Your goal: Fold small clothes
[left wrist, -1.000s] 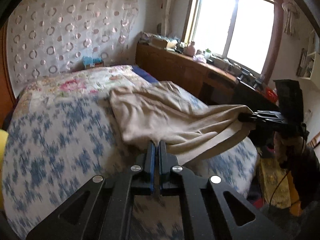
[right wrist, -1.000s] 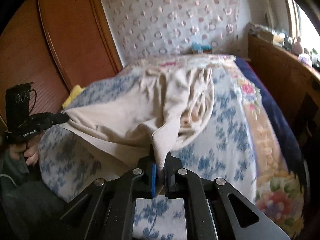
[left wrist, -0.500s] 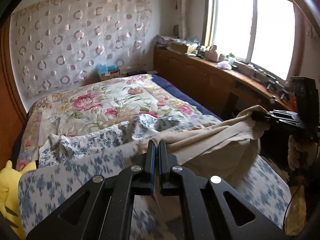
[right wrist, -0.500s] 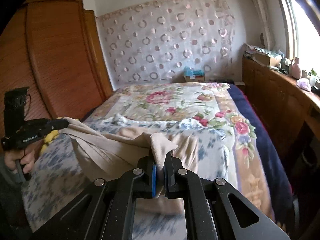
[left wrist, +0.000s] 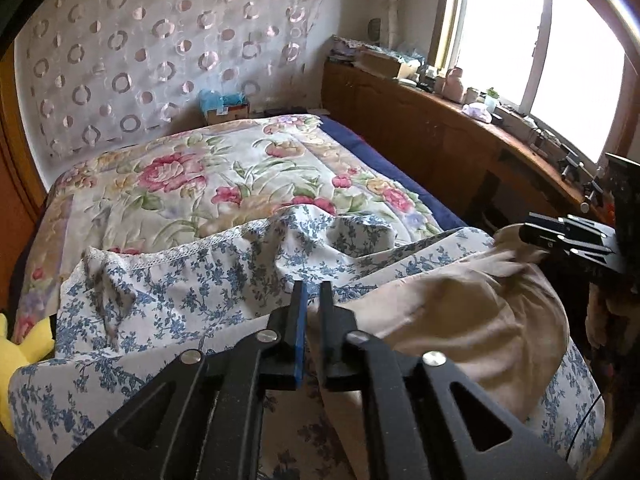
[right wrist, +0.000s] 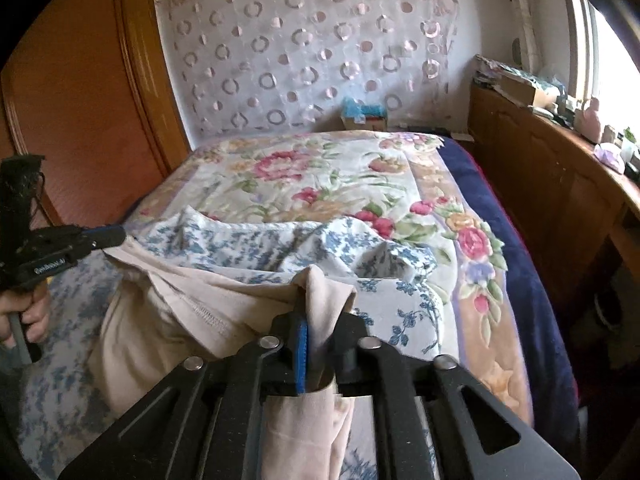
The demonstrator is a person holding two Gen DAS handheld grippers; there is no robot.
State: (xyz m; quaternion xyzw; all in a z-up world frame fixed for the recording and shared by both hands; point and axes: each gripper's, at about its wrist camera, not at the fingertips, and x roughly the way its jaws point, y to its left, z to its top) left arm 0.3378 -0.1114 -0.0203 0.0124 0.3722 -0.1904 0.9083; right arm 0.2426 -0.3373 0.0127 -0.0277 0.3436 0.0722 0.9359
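- Since half a second ago both grippers sit lower in front of the bed, and the beige garment (right wrist: 168, 320) has sagged from a taut lifted span into a slack heap at the near edge of the bed.
- Right gripper (right wrist: 320, 320), bottom centre of its own view: its fingers are clamped on a bunched corner of the beige garment, which pokes up above the tips and hangs down below them.
- Left gripper (left wrist: 311, 300), bottom centre of its own view: the fingers stand close together with a narrow gap showing (whether cloth is pinched in there I cannot tell from this angle).
- From the right wrist view the left gripper (right wrist: 108, 236) shows at middle left, its tip touching the far corner of the garment; a hand (right wrist: 24, 316) grips its handle at the left edge.
- From the left wrist view the right gripper (left wrist: 560, 232) shows at middle right, its tip at the garment's (left wrist: 460, 312) upper corner, which is blurred.
- Between the two grippers the garment droops in folds, a stitched hem facing up.
- Under and behind the garment lies a white cloth with blue flowers (left wrist: 224, 280), rumpled, lace along one edge.
- Farther back, a floral quilt (left wrist: 180, 176) covers the bed.
- A yellow plush (left wrist: 20, 344) peeks in at lower left of the left wrist view.
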